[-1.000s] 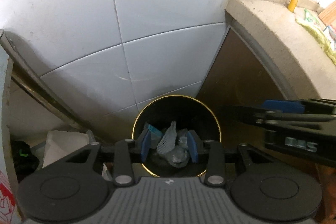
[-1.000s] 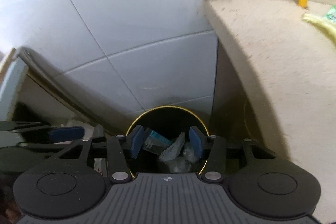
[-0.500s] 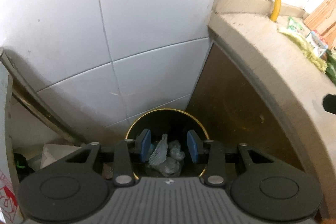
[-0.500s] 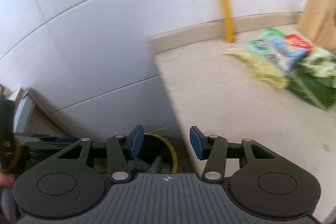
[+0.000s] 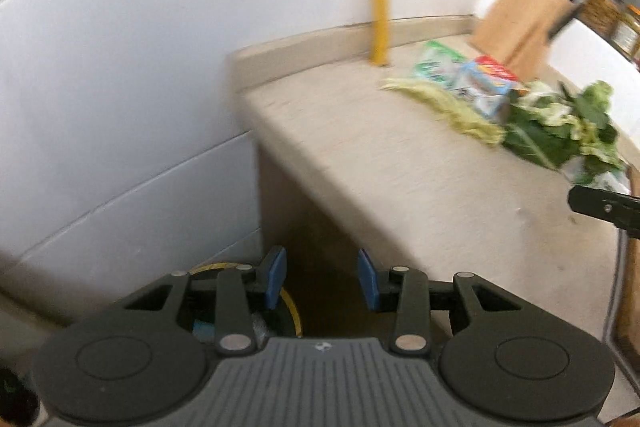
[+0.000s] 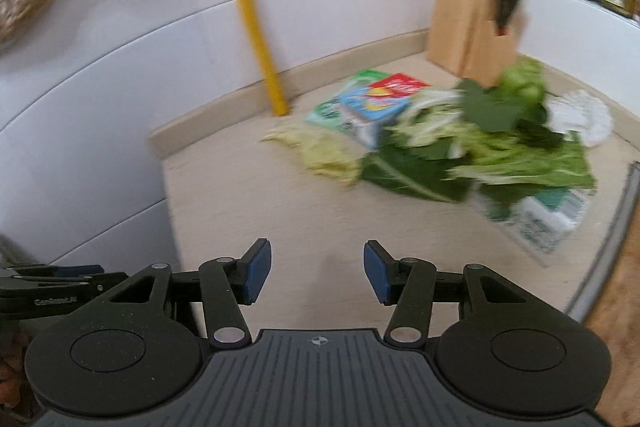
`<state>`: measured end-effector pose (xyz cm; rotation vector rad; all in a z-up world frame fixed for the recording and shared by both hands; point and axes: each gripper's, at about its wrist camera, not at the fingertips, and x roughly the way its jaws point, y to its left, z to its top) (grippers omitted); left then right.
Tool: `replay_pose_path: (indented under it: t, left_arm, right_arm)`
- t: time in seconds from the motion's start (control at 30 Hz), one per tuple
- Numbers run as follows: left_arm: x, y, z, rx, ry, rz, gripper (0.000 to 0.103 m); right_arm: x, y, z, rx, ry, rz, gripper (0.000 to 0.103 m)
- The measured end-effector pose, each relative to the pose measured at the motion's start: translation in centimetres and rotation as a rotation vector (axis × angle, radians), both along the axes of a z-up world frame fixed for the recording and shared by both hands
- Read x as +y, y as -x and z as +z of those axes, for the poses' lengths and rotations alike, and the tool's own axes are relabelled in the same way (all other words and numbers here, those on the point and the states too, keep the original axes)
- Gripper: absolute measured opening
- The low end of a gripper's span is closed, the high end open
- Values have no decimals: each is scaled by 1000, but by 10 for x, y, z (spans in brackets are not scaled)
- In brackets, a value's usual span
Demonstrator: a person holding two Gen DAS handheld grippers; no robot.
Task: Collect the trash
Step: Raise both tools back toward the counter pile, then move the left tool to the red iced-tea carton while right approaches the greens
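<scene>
Green leafy scraps point(image 6: 504, 147) plus pale husk-like strands point(image 6: 324, 155) sit heaped at the back of the beige counter point(image 6: 280, 227), piled over a couple of printed cartons point(image 6: 376, 103) and a flat packet point(image 6: 536, 223) poking out underneath. Looks like prep waste pushed toward the wall, clear of the front edge; that's the trash left to collect

Bin point(image 5: 290, 301) with a gold rim is on the floor hard against the counter's end panel, below the left gripper point(image 5: 322, 279). Sensible spot: short swing from worktop to bin. It has some rubbish in it, mostly hidden by the gripper body

Left gripper: jaws partly apart, nothing between the blue pads point(image 5: 276, 277), hovering over the gap by the bin edge

Right gripper point(image 6: 318, 273): above bare counter, aimed at the pile but well short of it. Jaws opening, wider than the left, empty. My read: it's setting up for the next grab

Yellow pole point(image 6: 252, 15) and knife block point(image 6: 472, 23) stand against the tiled wall behind the heap, not touching the grippers
</scene>
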<state>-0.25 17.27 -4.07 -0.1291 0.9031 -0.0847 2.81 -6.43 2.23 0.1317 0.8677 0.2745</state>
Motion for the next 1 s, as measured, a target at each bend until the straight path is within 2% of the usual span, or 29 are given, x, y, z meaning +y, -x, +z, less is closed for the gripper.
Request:
replay_pose_path:
  t: [0.13,0.2,0.6,0.83,1.0]
  left_arm:
    - [-32,-23,14,-36,-20,-78,36]
    - [-48,-33,21,-55,-30,-114,41]
    - [-127,-114,43,-138,-107,-265,41]
    - [-156,-164,43,-146,-145,-316,46]
    - [-176,-191,37,-146,-153,-398,52]
  right_arm:
    - [-29,-3,3,-9,9,-56,60]
    - [-42,-5,4,-20,10,-85,60]
    - [-112,-39,12,-80,48,-203,63]
    - [-131,-75,11,-118,33,-221,71]
    - [-138,-94,4,-125,16,-231,76]
